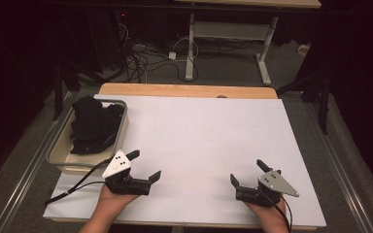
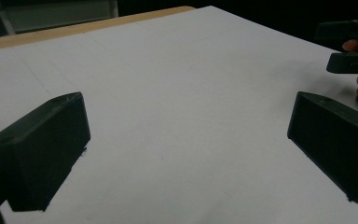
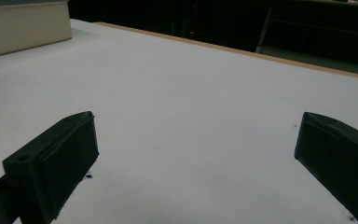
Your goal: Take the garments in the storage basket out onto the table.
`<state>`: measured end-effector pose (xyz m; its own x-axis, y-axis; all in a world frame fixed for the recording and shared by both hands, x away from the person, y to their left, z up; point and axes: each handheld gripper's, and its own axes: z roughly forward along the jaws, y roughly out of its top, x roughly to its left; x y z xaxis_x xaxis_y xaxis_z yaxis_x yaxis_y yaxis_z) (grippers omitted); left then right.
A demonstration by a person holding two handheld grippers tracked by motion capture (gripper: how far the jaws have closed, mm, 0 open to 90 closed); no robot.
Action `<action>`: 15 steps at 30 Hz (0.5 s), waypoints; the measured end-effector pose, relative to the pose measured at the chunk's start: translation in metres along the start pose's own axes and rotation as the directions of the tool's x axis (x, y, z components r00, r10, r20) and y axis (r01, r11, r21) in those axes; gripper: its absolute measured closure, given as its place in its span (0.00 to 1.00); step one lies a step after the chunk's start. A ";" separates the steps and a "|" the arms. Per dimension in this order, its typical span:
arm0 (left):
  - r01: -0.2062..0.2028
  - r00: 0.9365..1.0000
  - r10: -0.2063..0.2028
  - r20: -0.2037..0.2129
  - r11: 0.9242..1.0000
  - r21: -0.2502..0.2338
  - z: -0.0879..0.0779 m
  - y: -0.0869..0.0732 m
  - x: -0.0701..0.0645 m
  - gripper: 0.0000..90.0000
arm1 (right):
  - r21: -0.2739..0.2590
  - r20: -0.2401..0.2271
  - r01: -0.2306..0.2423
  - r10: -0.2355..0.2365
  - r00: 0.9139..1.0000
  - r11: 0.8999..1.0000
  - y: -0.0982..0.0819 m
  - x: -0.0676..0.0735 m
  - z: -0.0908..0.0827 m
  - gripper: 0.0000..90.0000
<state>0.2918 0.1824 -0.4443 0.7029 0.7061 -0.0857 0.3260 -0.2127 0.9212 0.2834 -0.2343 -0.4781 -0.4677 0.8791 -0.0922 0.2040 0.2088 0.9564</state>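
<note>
My left gripper [image 1: 144,165] rests low over the white table sheet [image 1: 199,141] near the front left, jaws wide apart with nothing between them. In the left gripper view its jaws frame bare white sheet, midpoint [image 2: 186,135]. My right gripper [image 1: 247,172] sits at the front right, also open and holding nothing; its own view shows bare sheet between the jaws, midpoint [image 3: 198,154]. A beige bin [image 1: 60,158] at the left edge holds a crumpled black cloth [image 1: 94,124]. The right gripper [image 2: 352,46] appears far off in the left gripper view.
The bin wall [image 3: 23,25] shows at the upper left of the right gripper view. A wooden table edge [image 1: 184,90] runs along the back. Beyond it stand a desk frame [image 1: 192,43] and floor cables [image 1: 141,60].
</note>
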 end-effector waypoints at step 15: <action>0.042 0.995 -0.045 -0.091 0.998 -0.040 -0.040 0.005 0.035 0.00 | 0.000 -0.010 0.018 -0.018 1.000 1.000 0.002 0.002 0.002 0.00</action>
<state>0.2932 0.2332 -0.4281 0.6270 0.7735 -0.0924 0.3294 -0.1559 0.9312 0.2847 -0.2315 -0.4773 -0.4797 0.8710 -0.1062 0.1959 0.2243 0.9546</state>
